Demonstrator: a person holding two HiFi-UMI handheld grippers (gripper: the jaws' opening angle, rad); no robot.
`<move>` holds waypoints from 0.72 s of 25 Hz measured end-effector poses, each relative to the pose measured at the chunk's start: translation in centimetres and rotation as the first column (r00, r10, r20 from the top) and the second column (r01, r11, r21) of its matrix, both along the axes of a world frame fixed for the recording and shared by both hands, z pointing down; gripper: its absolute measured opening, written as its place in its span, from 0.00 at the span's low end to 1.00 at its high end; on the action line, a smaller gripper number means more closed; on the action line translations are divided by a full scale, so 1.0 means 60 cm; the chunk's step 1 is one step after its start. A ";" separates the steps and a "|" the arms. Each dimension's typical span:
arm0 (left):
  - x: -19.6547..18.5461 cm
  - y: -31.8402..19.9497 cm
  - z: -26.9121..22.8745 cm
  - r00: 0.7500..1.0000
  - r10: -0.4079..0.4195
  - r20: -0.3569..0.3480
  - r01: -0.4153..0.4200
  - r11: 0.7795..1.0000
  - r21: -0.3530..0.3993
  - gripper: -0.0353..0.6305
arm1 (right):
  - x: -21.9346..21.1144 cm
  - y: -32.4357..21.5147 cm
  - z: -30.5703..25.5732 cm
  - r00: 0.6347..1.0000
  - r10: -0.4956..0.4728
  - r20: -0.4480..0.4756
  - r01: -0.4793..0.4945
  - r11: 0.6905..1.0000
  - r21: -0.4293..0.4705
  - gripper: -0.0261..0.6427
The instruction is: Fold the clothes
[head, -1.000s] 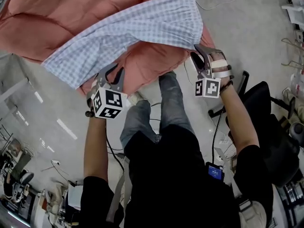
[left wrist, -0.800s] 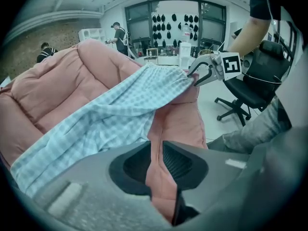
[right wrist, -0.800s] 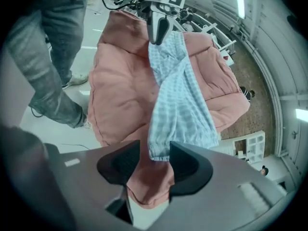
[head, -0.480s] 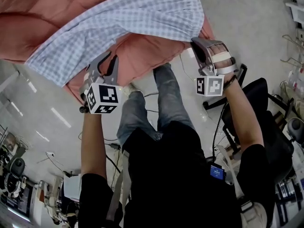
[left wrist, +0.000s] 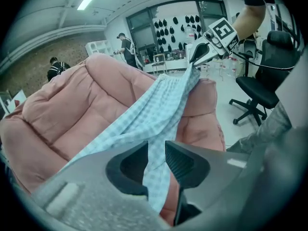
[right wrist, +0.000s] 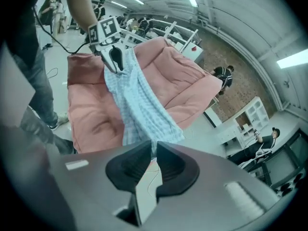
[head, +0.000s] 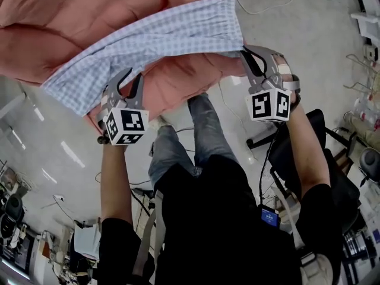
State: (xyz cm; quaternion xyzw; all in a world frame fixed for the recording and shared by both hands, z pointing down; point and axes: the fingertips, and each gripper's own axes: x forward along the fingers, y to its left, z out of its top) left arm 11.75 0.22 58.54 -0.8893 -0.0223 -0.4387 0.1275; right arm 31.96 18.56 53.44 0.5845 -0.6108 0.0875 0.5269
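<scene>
Garment: blue-and-white checked cloth garment (head: 160, 43), hanging stretched above the pink padded sofa (head: 65, 16), near its front edge.
Left gripper (head: 127, 81): jaws just eased wider, fabric between them, lightly pinched.
Right gripper (head: 246, 57): jaws just closed, clamping a corner.
Advice: firm up the left grip, then level both ends, keeping the span taut.

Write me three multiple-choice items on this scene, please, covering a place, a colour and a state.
1. The cloth hangs over: A the cushion; B a chair; C a table.
2. The cloth is: A plain red; B blue-checked; C black.
3. The cloth is: A folded; B rolled up; C spread open.

1 A, the pink cushion lies right behind it.
2 B, pale blue checks show in every view.
3 C, it stretches out as one open sheet.
</scene>
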 end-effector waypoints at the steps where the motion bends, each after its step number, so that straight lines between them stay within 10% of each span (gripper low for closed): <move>1: 0.004 -0.007 -0.003 1.000 -0.016 0.002 0.016 1.000 -0.008 0.23 | 0.018 -0.010 -0.001 1.000 -0.009 0.006 0.009 1.000 -0.003 0.10; 8: 0.045 -0.051 0.016 0.997 -0.075 0.027 0.075 0.997 -0.019 0.23 | 0.147 -0.094 0.015 0.996 0.036 0.084 -0.034 0.999 -0.025 0.10; 15: 0.089 -0.119 0.027 0.996 -0.040 0.076 0.020 0.968 0.252 0.27 | 0.194 -0.136 0.052 0.990 0.017 0.139 -0.005 0.997 -0.082 0.10; 18: 0.098 -0.155 0.029 0.995 -0.079 0.066 0.060 0.964 0.258 0.27 | 0.202 -0.144 0.068 0.988 0.016 0.153 -0.001 0.995 -0.098 0.10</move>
